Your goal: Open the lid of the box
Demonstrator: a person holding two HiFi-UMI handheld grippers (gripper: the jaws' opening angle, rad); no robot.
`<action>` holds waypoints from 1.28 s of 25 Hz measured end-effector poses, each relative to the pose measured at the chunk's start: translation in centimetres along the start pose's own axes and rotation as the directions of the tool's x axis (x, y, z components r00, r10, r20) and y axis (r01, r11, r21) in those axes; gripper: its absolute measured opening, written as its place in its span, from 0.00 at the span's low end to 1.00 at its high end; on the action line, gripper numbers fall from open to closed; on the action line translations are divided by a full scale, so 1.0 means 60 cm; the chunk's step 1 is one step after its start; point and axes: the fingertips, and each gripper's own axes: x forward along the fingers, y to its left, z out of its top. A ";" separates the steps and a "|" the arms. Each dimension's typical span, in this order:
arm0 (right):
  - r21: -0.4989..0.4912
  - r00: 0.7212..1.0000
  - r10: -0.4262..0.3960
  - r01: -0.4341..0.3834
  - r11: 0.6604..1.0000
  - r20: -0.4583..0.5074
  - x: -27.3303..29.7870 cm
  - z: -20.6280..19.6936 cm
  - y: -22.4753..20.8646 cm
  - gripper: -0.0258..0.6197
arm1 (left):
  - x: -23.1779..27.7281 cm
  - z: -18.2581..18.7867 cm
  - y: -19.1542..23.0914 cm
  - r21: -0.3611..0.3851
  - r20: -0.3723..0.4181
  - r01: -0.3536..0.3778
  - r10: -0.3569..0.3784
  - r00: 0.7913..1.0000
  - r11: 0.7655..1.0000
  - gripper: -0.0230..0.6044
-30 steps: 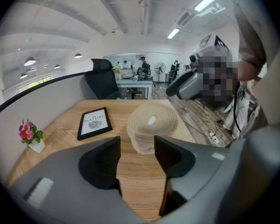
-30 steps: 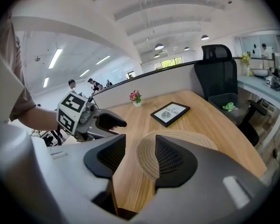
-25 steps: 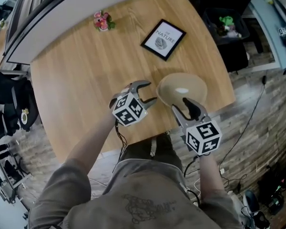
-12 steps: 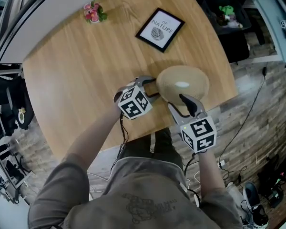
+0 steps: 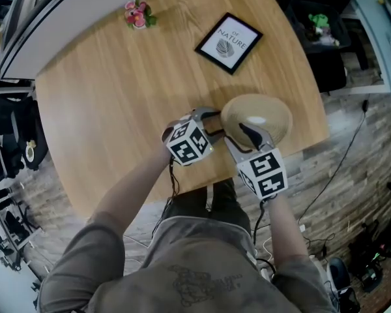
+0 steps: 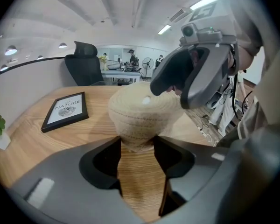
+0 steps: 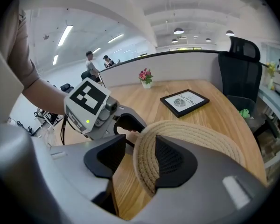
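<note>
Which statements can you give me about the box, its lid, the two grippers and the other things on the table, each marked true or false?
1. The framed picture lies flat on the table. True.
2. The lid is already off the box. False: it still sits on the box.
3. The box's narrow base stands between the left gripper's jaws. True; the jaws are closing around it.
4. The right gripper is shut with nothing between its jaws. False: the jaws are apart, with the lid's rim between them.
5. The pink flowers touch the box. False: they stand far off, near the table's far edge.
</note>
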 end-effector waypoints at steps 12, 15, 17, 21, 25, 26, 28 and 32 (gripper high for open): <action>-0.177 0.977 -0.196 0.179 0.968 -0.083 0.065 -0.009 -0.018 0.32 | 0.005 0.005 -0.004 -0.020 0.026 -0.014 0.014 1.000 1.000 0.39; -0.217 0.974 -0.210 0.188 0.958 -0.080 0.066 -0.011 -0.015 0.27 | 0.004 0.003 -0.004 -0.024 0.027 -0.012 0.013 1.000 1.000 0.39; -0.199 0.978 -0.194 0.177 0.964 -0.071 0.063 -0.010 -0.016 0.22 | 0.004 0.004 -0.005 -0.022 0.029 -0.011 0.012 1.000 1.000 0.39; -0.123 0.993 -0.121 0.122 0.985 0.016 0.041 0.010 -0.015 0.20 | 0.004 0.003 -0.005 -0.017 0.026 -0.016 0.016 1.000 1.000 0.39; -0.011 0.985 -0.070 0.072 0.997 0.159 -0.018 0.051 -0.025 0.19 | 0.004 0.003 -0.005 -0.022 0.021 -0.021 0.022 1.000 1.000 0.39; 0.016 0.977 -0.062 0.061 0.998 0.205 -0.036 0.063 -0.029 0.19 | 0.004 0.003 -0.005 -0.022 0.019 -0.022 0.022 1.000 1.000 0.39; 0.075 0.951 -0.059 0.038 0.996 0.303 -0.077 0.085 -0.039 0.19 | 0.003 0.001 -0.004 -0.023 0.012 -0.024 0.024 1.000 0.999 0.39; 0.256 0.859 -0.155 0.029 0.966 0.487 -0.187 0.114 -0.087 0.18 | 0.003 0.000 -0.006 -0.042 0.004 -0.026 0.026 1.000 0.999 0.39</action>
